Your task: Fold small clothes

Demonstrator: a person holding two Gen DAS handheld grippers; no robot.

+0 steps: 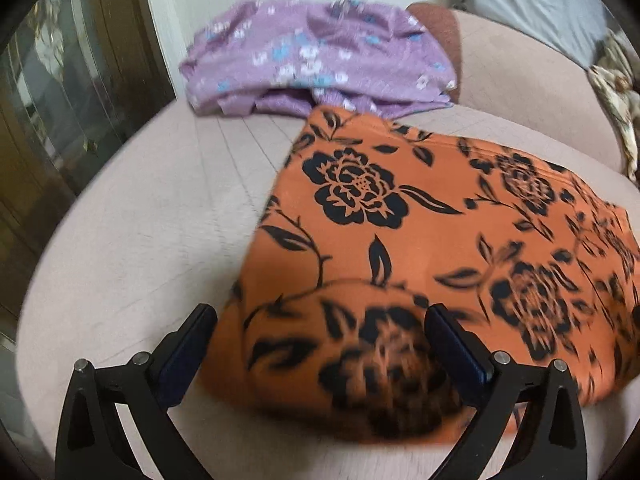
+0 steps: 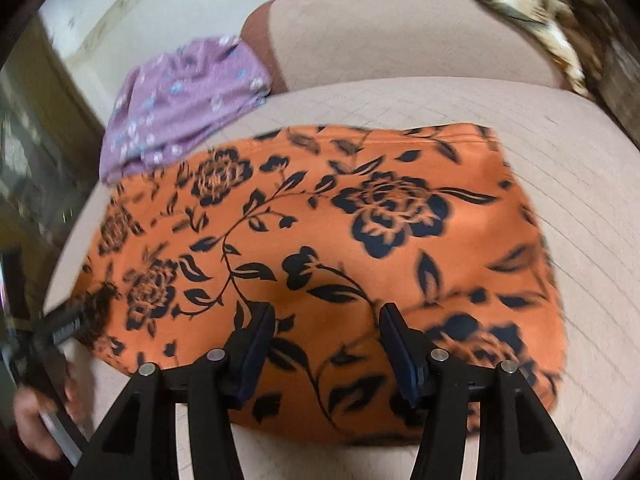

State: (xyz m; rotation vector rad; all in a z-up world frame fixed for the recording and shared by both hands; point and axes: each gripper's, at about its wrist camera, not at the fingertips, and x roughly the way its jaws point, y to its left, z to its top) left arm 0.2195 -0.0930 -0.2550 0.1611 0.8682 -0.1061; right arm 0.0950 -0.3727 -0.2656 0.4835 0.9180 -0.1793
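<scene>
Left wrist view: my left gripper (image 1: 320, 328) is spread wide, grasping nothing, its jaws straddling a raised hump at the near corner of the orange cloth (image 1: 440, 240). The left pad sits over bare cushion (image 1: 140, 240), the right pad over the fabric, so the cloth's left edge runs up between them. The cloth lies ahead and to the right of this gripper, already folded into a rough rectangle on the cushion. Its far corner touches or just overlaps a purple cloth (image 1: 312, 56) heaped near the back of the seat. Motion blur smears the hump, so I cannot tell whether the pads touch the fabric.

Right wrist view: my right gripper (image 2: 326, 340) is also released, jaws apart, hovering over the near edge of the orange cloth (image 2: 320, 220) about midway along it. From here the cloth's long axis runs left to right across the cushion (image 2: 580, 200), with the purple cloth (image 2: 180, 108) beyond its far left corner. At the lower left I can see the left gripper (image 2: 68, 324) at the cloth's near left corner.

I judge both grippers sit on the near long edge, left at the corner, right mid-edge; the next fold turns on grasping that edge.
</scene>
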